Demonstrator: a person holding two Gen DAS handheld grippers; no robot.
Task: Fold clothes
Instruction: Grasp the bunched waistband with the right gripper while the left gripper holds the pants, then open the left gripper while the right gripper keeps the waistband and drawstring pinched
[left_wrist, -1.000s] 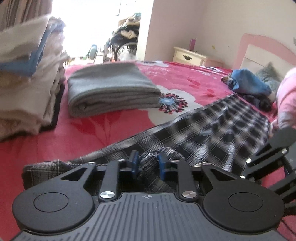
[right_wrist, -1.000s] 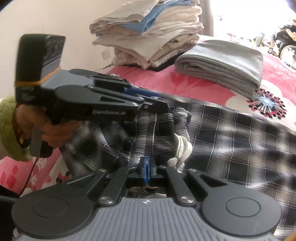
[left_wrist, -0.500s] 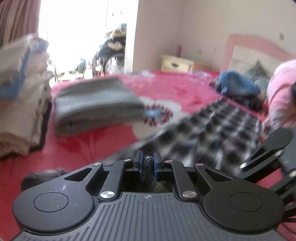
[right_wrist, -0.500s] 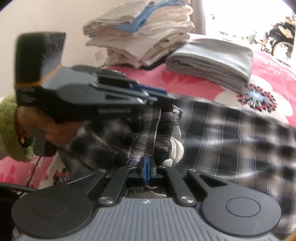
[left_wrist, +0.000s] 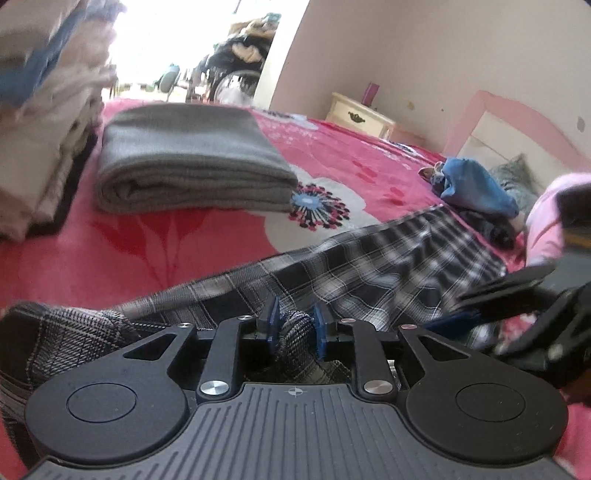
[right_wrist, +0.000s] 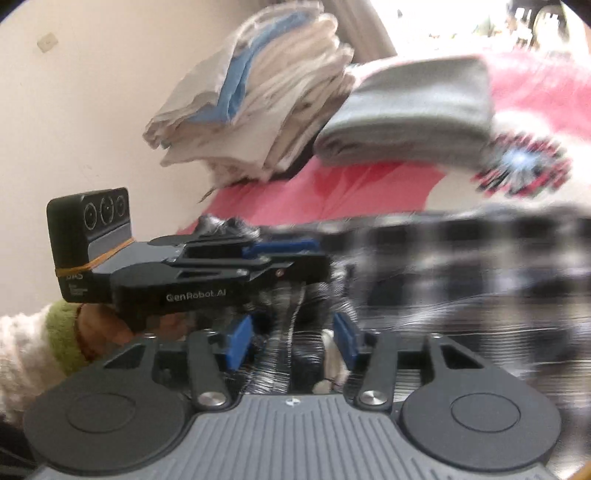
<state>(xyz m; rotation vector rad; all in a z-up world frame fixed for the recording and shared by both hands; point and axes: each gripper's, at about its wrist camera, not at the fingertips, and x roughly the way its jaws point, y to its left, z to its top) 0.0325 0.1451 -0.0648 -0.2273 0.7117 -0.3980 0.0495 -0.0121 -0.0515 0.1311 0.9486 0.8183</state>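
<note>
A black-and-white plaid shirt (left_wrist: 388, 266) lies spread on the pink bedspread (left_wrist: 110, 240). My left gripper (left_wrist: 293, 326) is shut on a bunched fold of this shirt, low over the bed. My right gripper (right_wrist: 291, 341) is open, its blue pads apart with loose plaid cloth (right_wrist: 295, 306) between them, not pinched. The left gripper also shows in the right wrist view (right_wrist: 284, 247), just left of and ahead of my right one. The right gripper's body shows at the right edge of the left wrist view (left_wrist: 517, 295).
A folded grey garment (left_wrist: 188, 162) lies ahead on the bed. A tall stack of folded white and blue clothes (left_wrist: 40, 110) stands at the left. Blue and dark unfolded clothes (left_wrist: 476, 184) lie by the pink headboard (left_wrist: 517, 122). A nightstand (left_wrist: 362, 114) stands behind.
My right gripper was shut on the shirt and has opened, letting the cloth go. My left gripper keeps its grip and has shifted; the right view has swung with motion blur.
</note>
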